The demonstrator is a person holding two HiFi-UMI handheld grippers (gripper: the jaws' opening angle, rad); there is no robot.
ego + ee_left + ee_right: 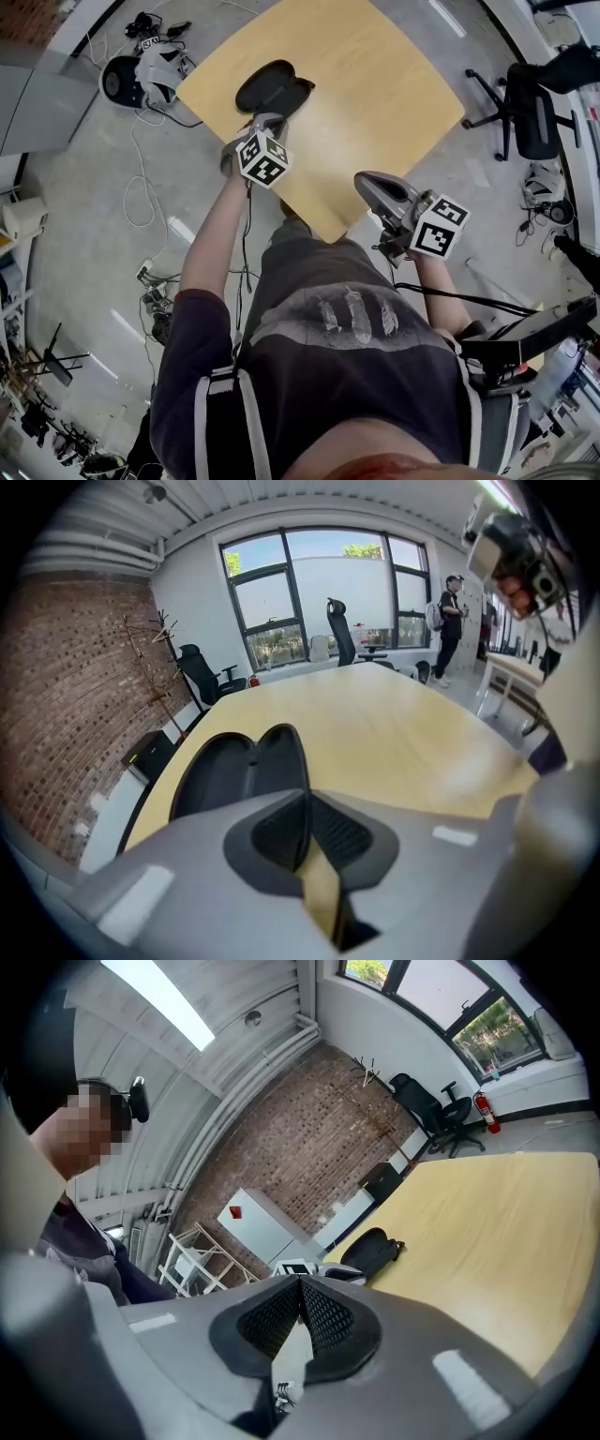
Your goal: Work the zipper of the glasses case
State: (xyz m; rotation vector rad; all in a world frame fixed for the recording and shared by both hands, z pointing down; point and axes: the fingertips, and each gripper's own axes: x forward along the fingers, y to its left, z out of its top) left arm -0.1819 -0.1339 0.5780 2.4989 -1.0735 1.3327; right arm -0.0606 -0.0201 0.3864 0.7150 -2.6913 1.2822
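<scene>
The black oval fabric glasses case [274,91] is seen lying open on the pale wooden desk [375,84], apparently unzipped already, so the left claw [266,122] just beside it and the right claw [370,185] well apart are held pressed together, empty.

No readable text on any of my feeds.
On the head view I get only black-and-white square patterns, no letters or digits, on the left cube [262,157] near the middle and the right cube [441,227] at centre right. The shirt [354,314] in the lower middle carries a faded grey print that I can't make out. On the right gripper view, the white cabinet [267,1227] at centre left bears a small red mark, too small for me to read.
</scene>
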